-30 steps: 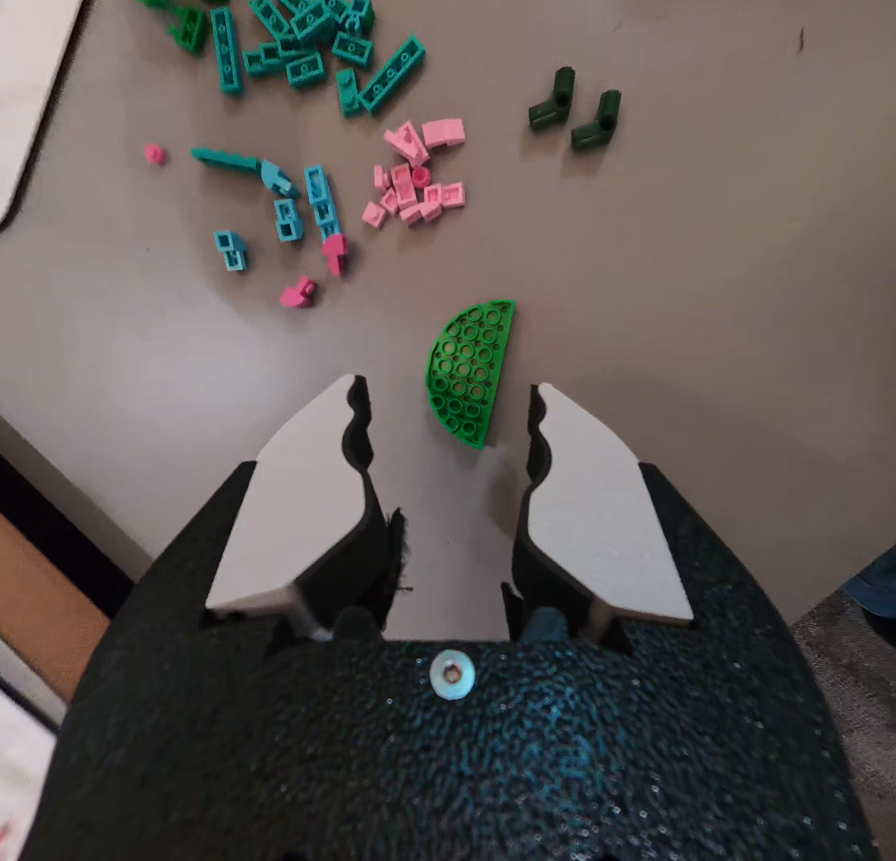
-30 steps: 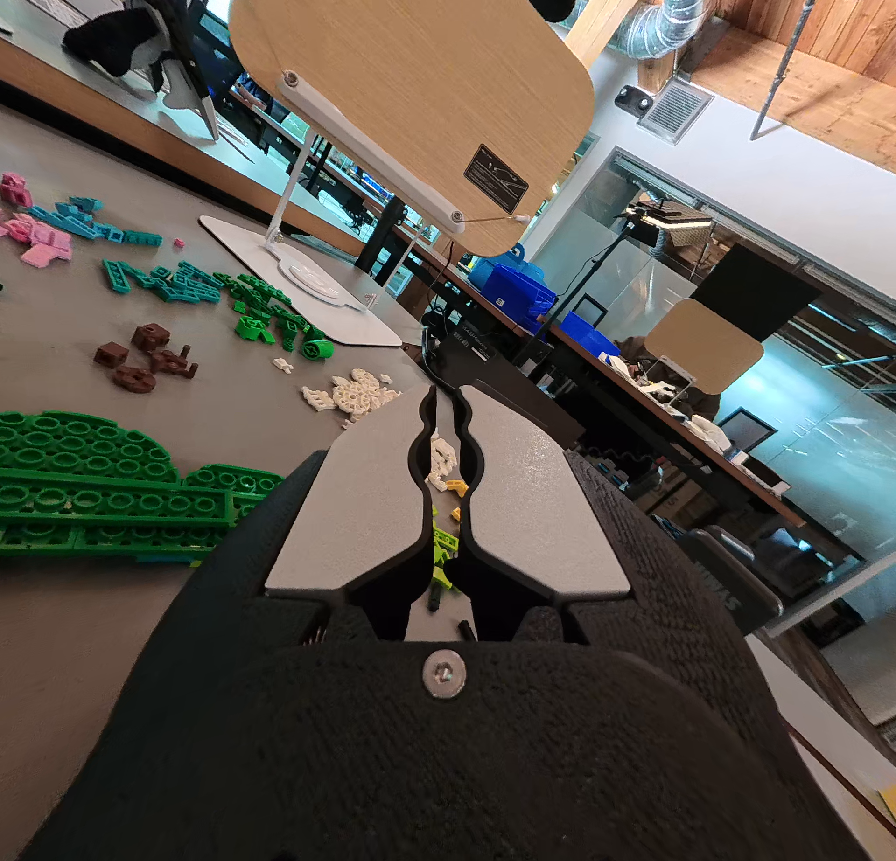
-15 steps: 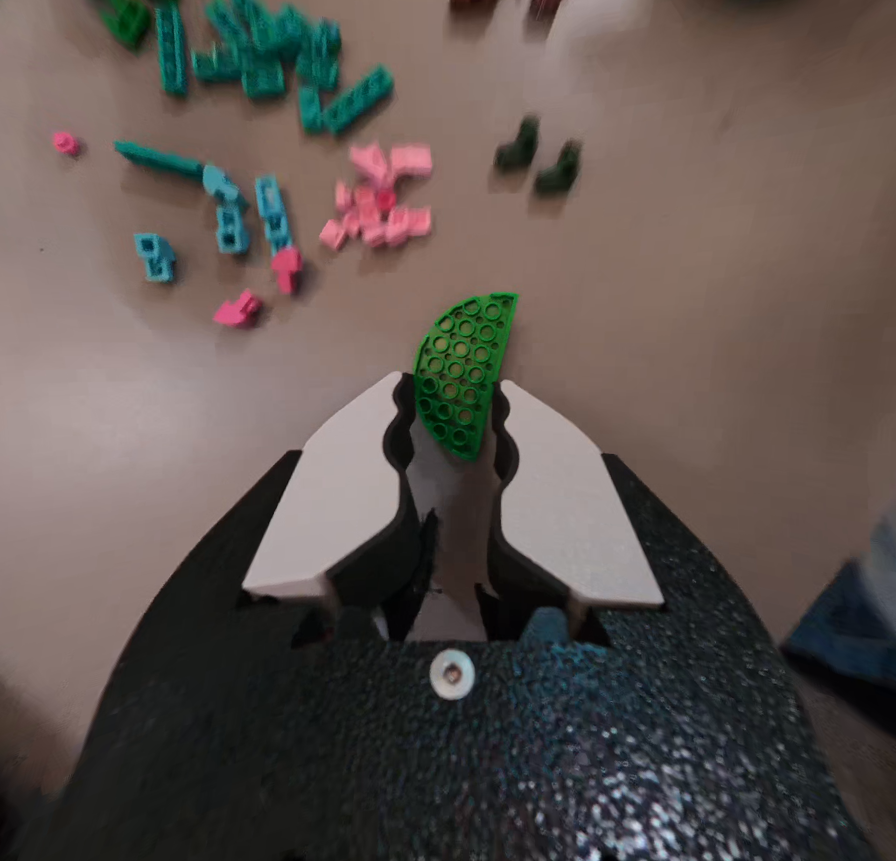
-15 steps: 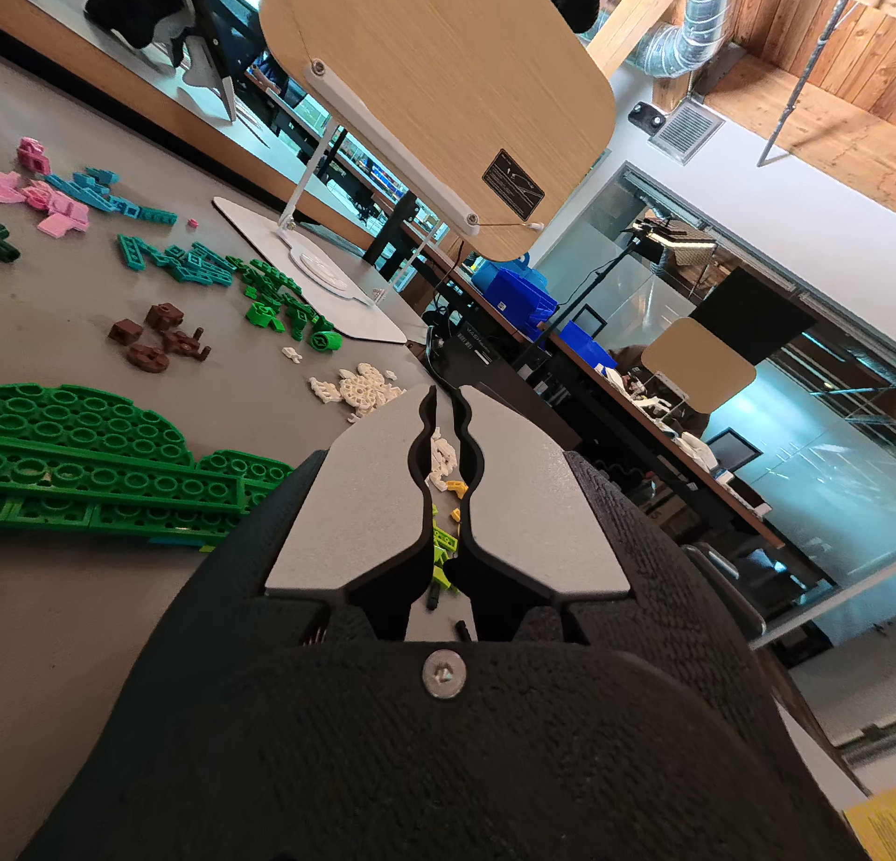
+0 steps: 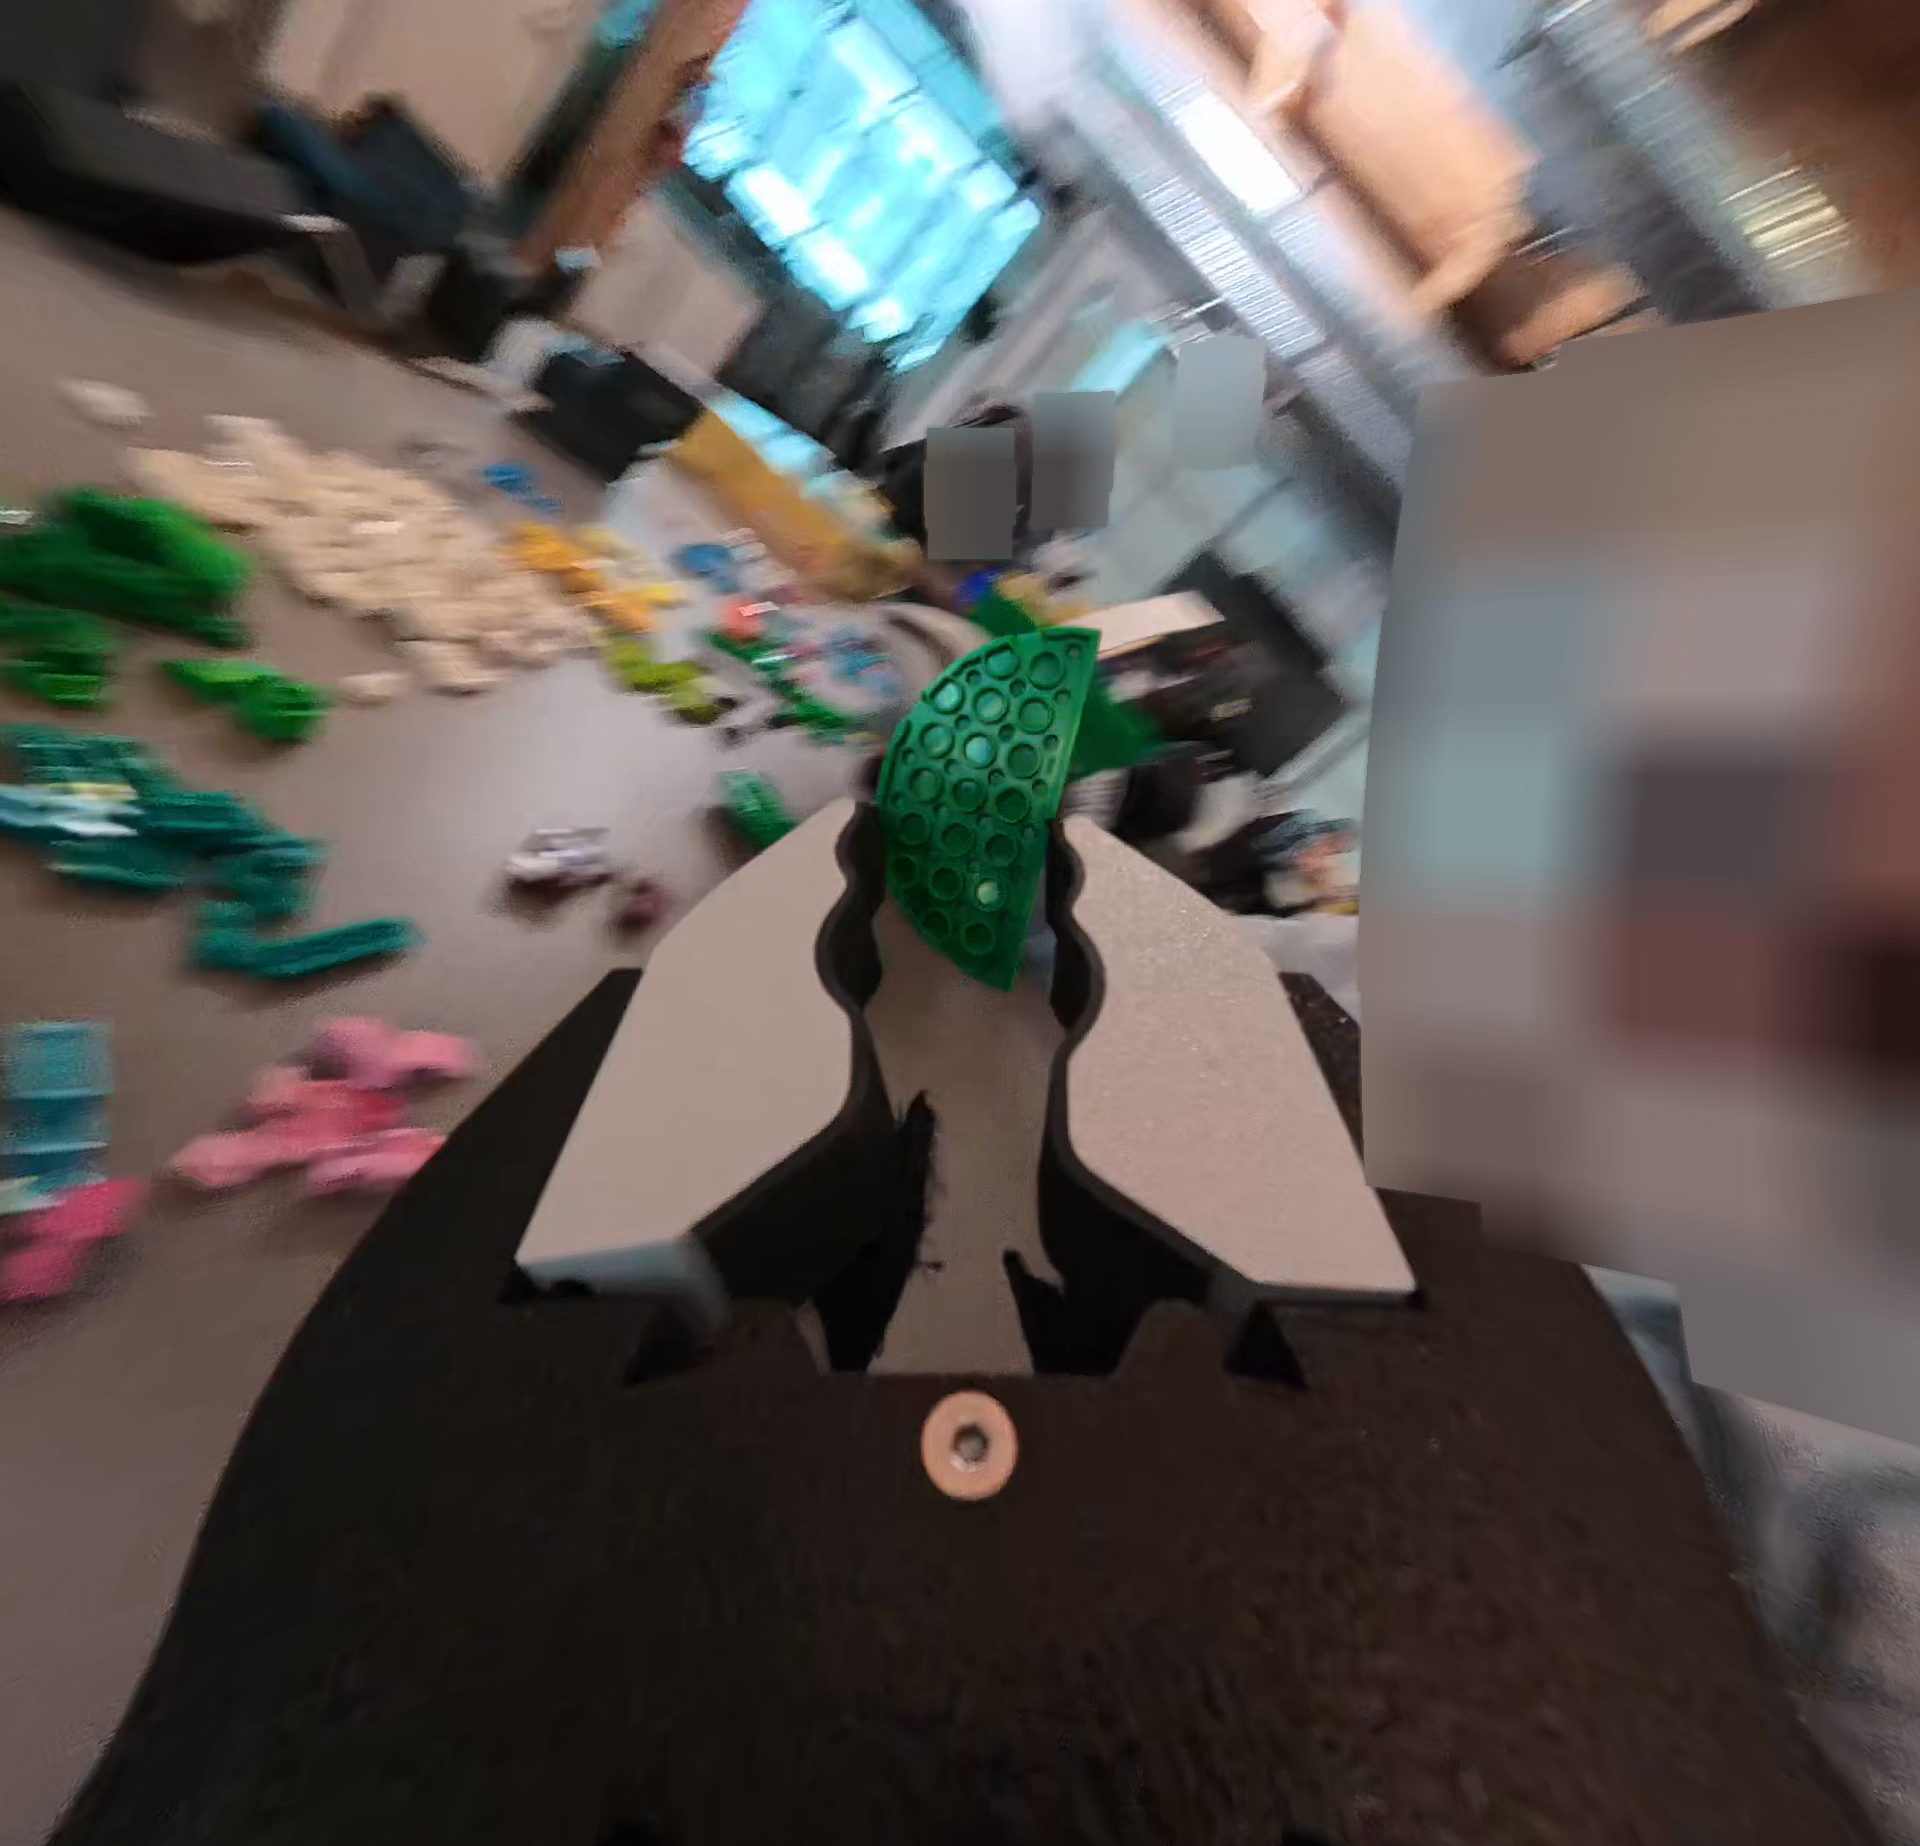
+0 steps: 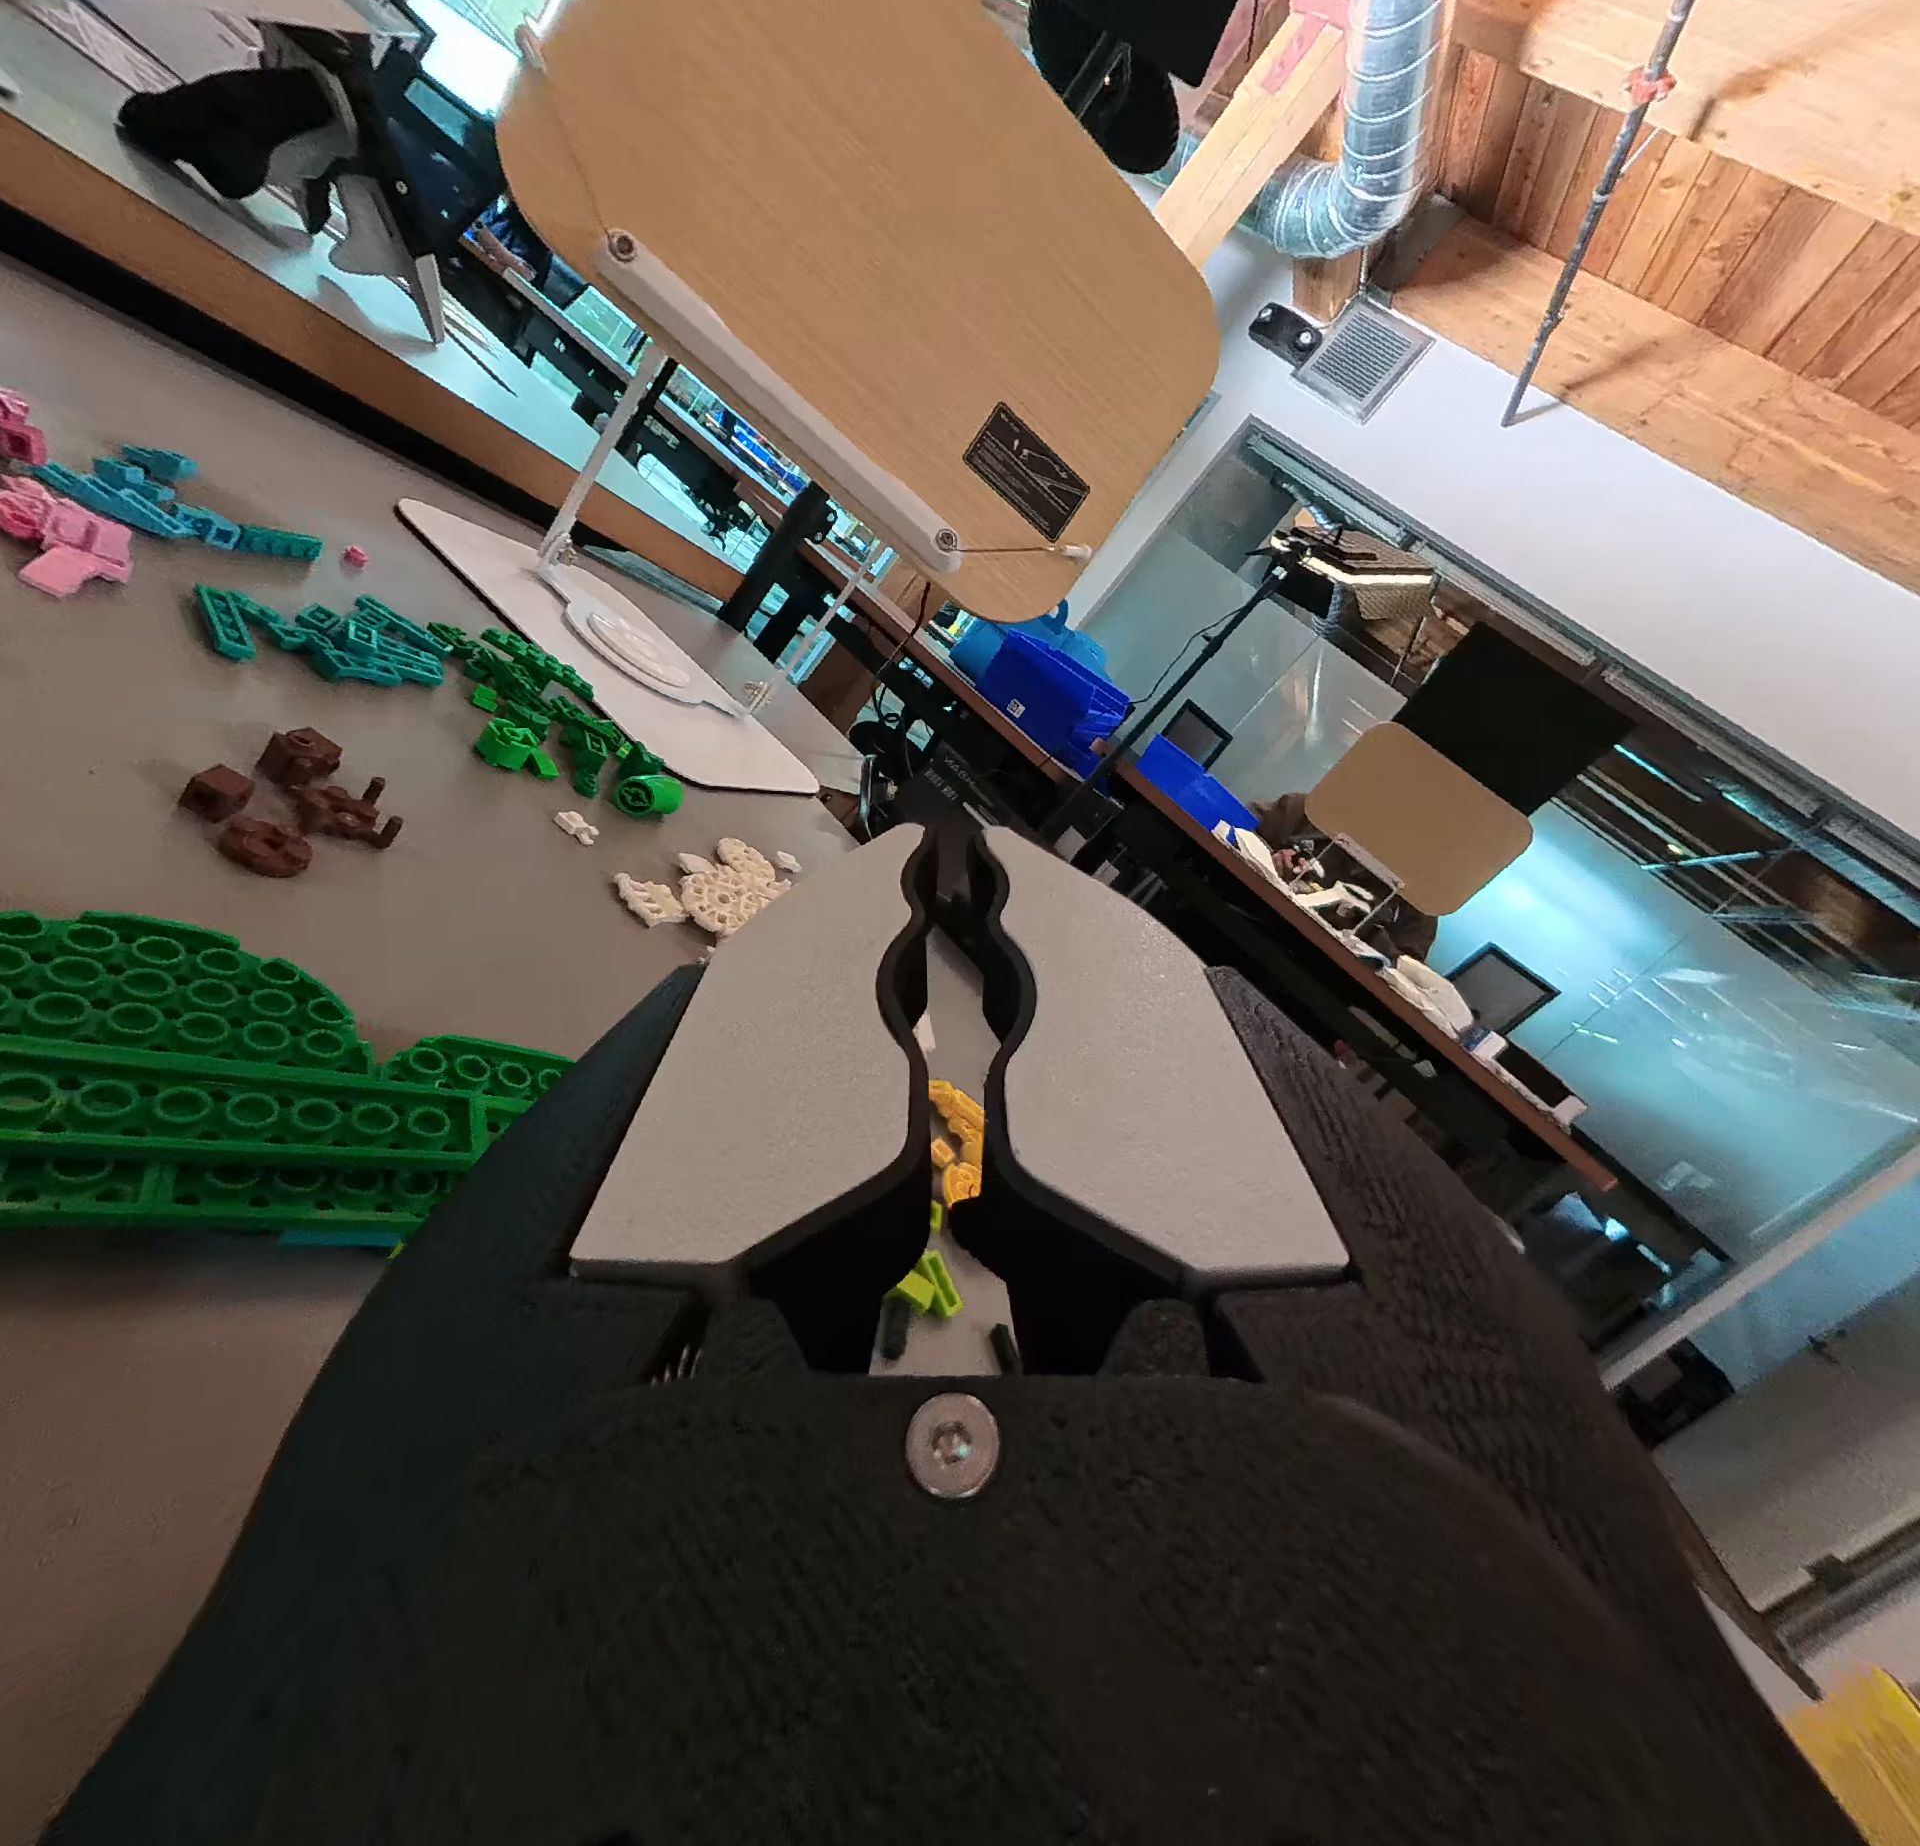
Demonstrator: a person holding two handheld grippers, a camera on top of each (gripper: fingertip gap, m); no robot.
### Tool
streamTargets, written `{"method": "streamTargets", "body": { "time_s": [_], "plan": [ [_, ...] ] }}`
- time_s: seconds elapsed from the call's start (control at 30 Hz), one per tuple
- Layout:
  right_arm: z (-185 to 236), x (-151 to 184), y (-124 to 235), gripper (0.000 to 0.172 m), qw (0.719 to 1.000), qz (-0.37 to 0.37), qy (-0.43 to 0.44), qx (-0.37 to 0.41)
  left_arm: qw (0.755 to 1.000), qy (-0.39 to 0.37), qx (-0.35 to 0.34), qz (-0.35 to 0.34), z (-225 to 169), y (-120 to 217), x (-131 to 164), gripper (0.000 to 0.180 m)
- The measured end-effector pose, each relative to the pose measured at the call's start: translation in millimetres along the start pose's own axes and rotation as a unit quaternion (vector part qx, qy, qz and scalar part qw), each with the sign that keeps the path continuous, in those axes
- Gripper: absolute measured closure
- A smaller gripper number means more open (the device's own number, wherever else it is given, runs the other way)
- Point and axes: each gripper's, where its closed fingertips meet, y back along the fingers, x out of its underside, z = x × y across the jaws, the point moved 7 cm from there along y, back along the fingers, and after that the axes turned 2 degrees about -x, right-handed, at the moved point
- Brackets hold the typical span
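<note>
- Grey matte desk (image 6: 447, 923) carries loose plastic building pieces sorted in colour heaps, with a workshop of wood-clad ceiling and glass partitions beyond it.
- Left claw (image 5: 961, 866) is clamped on a green half-round plate (image 5: 977, 799), its wavy black pads pressing the curved edge on one side and the straight edge on the other; the plate stands up off the desk, its underside showing a grid of round sockets.
- Around the left claw, all motion-blurred: pink pieces (image 5: 332, 1121) at 9 o'clock, teal pieces (image 5: 187, 861) farther at 10 o'clock, cream pieces (image 5: 353, 539) at 11 o'clock.
- Right claw (image 6: 951, 866) has its textured grey fingers nearly together with only a narrow slit and nothing in it; yellow and lime bits (image 6: 940, 1194) on the desk show through the gap lower down.
- At 9 o'clock of the right claw lie stacked large green studded plates (image 6: 197, 1079); near 11 o'clock are white lacy pieces (image 6: 717, 887), then brown pieces (image 6: 291, 799) and small green bricks (image 6: 561, 726).
- Farther at 12 o'clock stands a wood-grain panel (image 6: 862, 238) on a white flat-based stand (image 6: 623, 643).
</note>
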Motion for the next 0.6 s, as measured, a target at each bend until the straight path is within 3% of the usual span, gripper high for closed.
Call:
{"method": "streamTargets", "body": {
  "time_s": [0.03, 0.13, 0.2, 0.33, 0.4, 0.43, 0.47, 0.53, 0.57, 0.6],
  "plan": [
    [1, 1, -1, 0.167, 1.000, 0.003, 0.000, -0.001, 0.997, -0.018, -0.071, 0.020, 12, -9, -6, 0.151],
    [1, 2, -1, 0.167, 1.000, 0.007, 0.000, -0.002, 0.948, -0.036, -0.311, 0.067, 51, -32, -31, 0.150],
    [1, 3, -1, 0.167, 1.000, 0.009, -0.004, -0.005, 0.908, -0.103, -0.393, 0.101, 67, -51, -49, 0.150],
    [3, 5, -2, 0.168, 1.000, 0.013, -0.006, -0.012, 0.830, -0.172, -0.486, 0.212, 101, -84, -66, 0.150],
    [3, 5, -2, 0.168, 1.000, 0.013, -0.004, -0.016, 0.821, -0.178, -0.483, 0.246, 112, -97, -67, 0.149],
    [4, 5, -2, 0.168, 1.000, 0.013, -0.003, -0.016, 0.832, -0.177, -0.463, 0.249, 114, -102, -68, 0.149],
    [3, 5, -2, 0.168, 1.000, 0.013, -0.002, -0.016, 0.862, -0.167, -0.411, 0.246, 111, -110, -67, 0.150],
    [2, 5, -2, 0.168, 1.000, 0.013, -0.005, -0.013, 0.965, -0.083, -0.170, 0.183, 83, -128, -68, 0.150],
    [1, 5, -2, 0.168, 1.000, 0.012, -0.007, -0.009, 0.991, -0.019, -0.019, 0.134, 62, -129, -73, 0.150],
    [0, 4, -2, 0.168, 1.000, 0.010, -0.008, -0.005, 0.991, 0.034, 0.093, 0.092, 47, -125, -79, 0.151]
  ]
}}
